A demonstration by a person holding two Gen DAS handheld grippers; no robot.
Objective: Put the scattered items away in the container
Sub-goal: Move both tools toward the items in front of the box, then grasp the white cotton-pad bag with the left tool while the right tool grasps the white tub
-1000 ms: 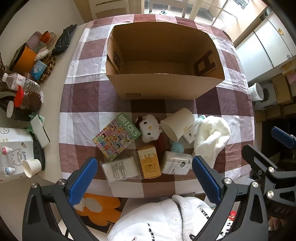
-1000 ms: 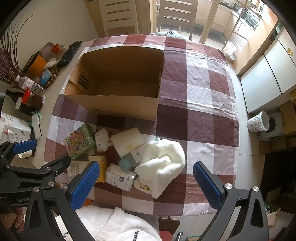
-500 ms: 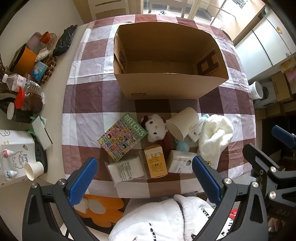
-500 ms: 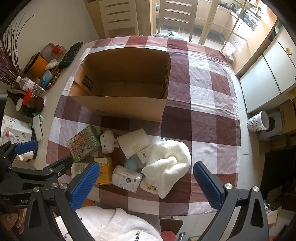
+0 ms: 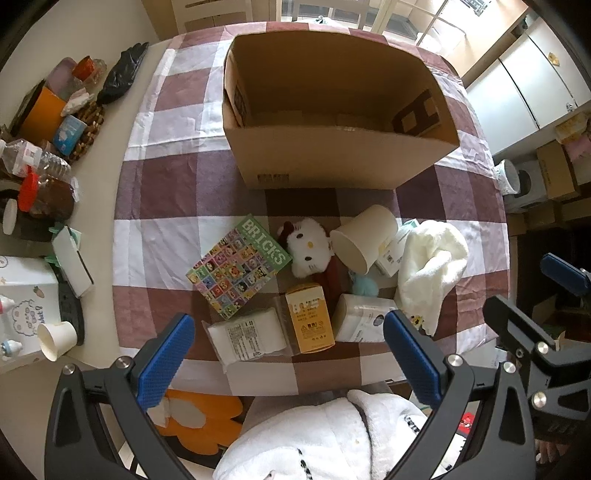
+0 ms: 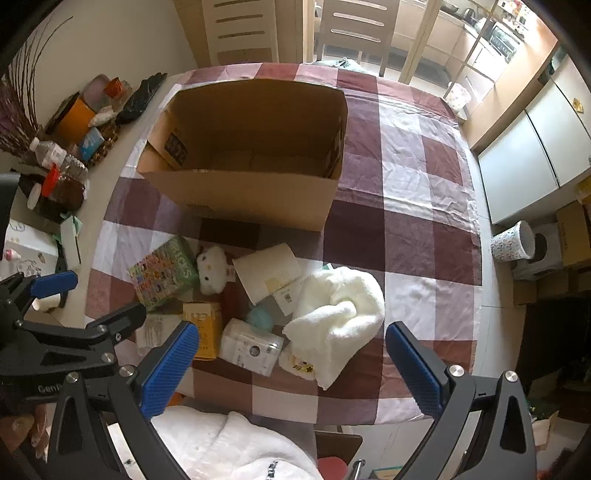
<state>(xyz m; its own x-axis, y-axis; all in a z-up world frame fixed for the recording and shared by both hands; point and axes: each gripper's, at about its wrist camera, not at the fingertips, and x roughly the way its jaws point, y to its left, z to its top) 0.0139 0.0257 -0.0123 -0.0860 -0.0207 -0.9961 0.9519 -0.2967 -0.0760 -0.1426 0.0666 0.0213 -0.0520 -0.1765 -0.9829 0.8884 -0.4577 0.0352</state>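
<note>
overhead, checked tablecloth (image 5: 177,206), cardboard box (image 5: 332,162), white cabinets (image 6: 535,155)

Checked tablecloth (image 6: 417,155), wooden chairs (image 6: 354,33) behind, white cabinets (image 6: 524,147) right.

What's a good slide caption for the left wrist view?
Open left gripper hovers over toys, cartons and a towel scattered before an empty box.
</note>
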